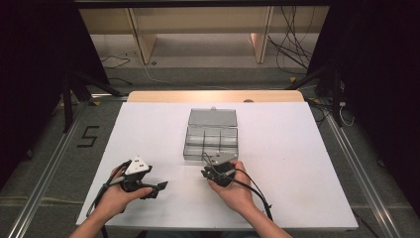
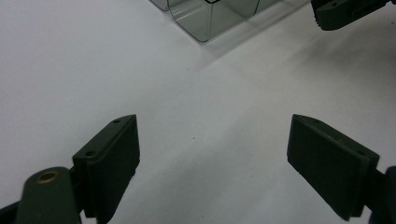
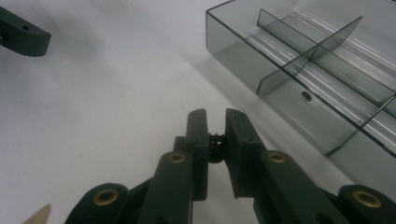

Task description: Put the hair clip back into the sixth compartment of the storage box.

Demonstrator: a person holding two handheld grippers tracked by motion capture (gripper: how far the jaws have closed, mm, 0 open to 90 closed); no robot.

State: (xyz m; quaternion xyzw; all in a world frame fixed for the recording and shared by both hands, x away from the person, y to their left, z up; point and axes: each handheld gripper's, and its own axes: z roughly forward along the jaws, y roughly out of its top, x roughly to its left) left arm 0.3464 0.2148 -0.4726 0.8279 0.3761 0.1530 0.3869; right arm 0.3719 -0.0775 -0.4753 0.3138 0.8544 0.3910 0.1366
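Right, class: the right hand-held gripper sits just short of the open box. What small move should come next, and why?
Probably ease the right hand-held gripper forward over the nearest compartment of the box. Its jaws are pinched on a small dark piece, seemingly a screw, and the box lies open just ahead of it.
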